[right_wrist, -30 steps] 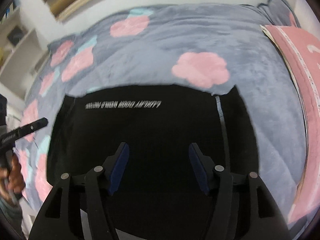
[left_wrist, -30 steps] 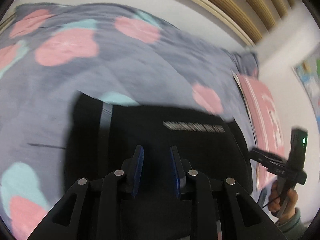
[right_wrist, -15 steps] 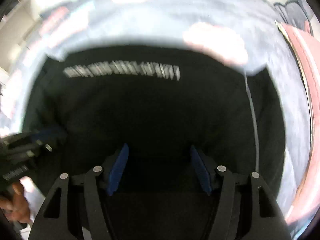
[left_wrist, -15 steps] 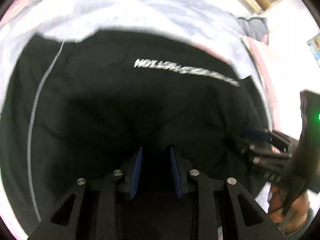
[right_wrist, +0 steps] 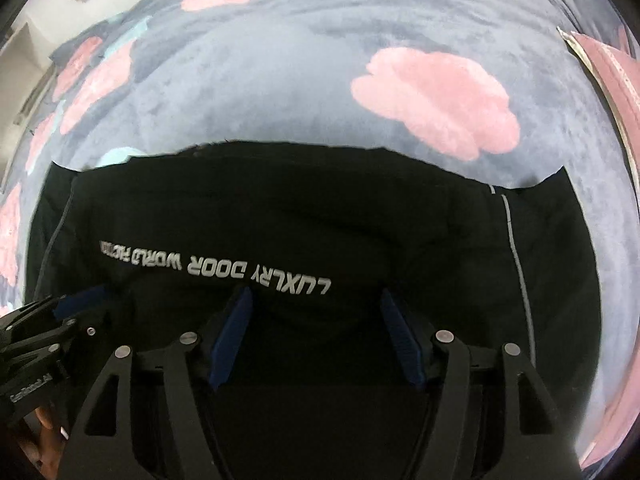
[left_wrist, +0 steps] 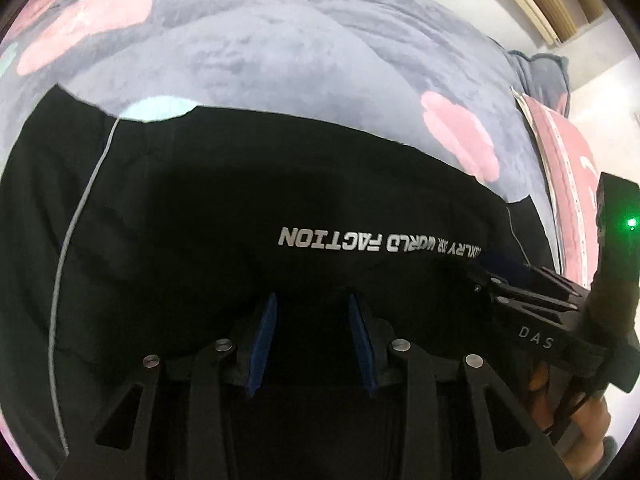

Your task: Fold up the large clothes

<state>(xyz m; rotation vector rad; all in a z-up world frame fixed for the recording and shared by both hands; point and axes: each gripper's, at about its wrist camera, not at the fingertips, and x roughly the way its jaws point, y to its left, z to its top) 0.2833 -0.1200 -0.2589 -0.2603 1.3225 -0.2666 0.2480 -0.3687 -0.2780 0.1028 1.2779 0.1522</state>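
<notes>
The black garment (right_wrist: 304,216) is spread flat on the bed's floral blanket (right_wrist: 320,80). The left tool (left_wrist: 312,308) and right tool (right_wrist: 316,304) are held open and empty over its near hem, which should be pinched evenly and lifted together.

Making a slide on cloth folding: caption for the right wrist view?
Open right gripper poised over a black garment spread on a floral blanket.

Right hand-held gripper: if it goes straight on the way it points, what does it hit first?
Probably the black garment, near its grey lettering. The right hand-held gripper is open over that cloth; the blanket lies beyond. Depth is unclear.
</notes>
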